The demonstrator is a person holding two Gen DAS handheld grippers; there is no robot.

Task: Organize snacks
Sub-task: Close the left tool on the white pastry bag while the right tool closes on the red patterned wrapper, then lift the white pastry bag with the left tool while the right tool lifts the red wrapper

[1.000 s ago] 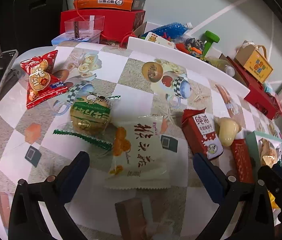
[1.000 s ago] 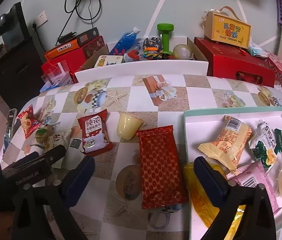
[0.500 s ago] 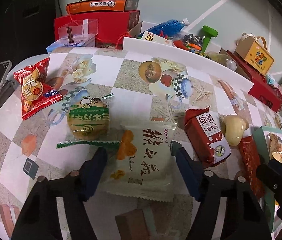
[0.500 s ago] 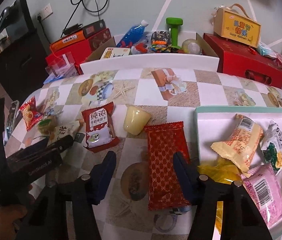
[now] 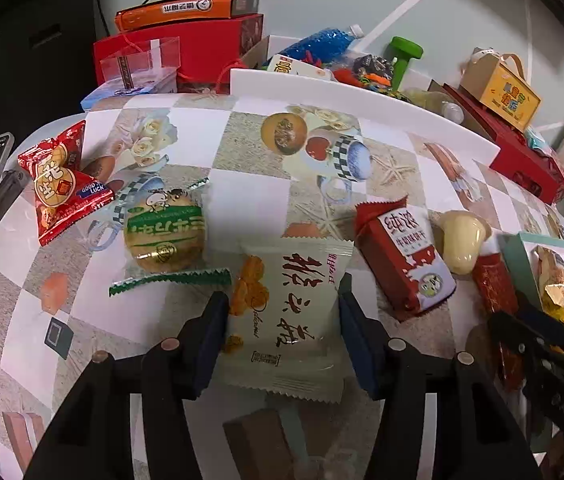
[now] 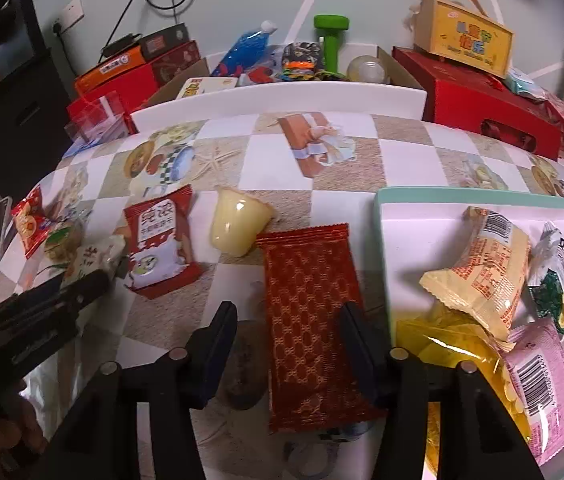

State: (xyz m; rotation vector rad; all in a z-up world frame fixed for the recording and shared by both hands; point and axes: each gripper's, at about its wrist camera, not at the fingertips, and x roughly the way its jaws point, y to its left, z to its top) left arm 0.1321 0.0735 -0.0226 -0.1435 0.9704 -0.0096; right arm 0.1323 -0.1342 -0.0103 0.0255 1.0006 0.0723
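Left wrist view: the left gripper (image 5: 282, 320) points down at a patterned tablecloth (image 5: 242, 200), its jaws just drawn in around a pale cream snack packet (image 5: 286, 312) with dark Chinese lettering. Both pads sit at the packet's edges; whether they actually press it cannot be told. Just left of the packet lies a round pastry in a green-trimmed clear wrapper (image 5: 164, 236), and farther left a red peanut bag (image 5: 58, 184). To the right lie a red-and-white milk snack pack (image 5: 406, 256) and a pale yellow jelly cup (image 5: 462, 240) on its side.

Right wrist view: the right gripper (image 6: 288, 344) straddles a long red patterned packet (image 6: 310, 328) lying flat on the cloth, its jaws likewise just narrowed. The right pad meets the packet's edge, while a strip of cloth shows between the left pad and the wrapper. Beside it to the right, a teal-rimmed white tray (image 6: 382, 216) holds several wrapped snacks, among them a beige bag (image 6: 486, 268) and a pink packet (image 6: 538, 376).
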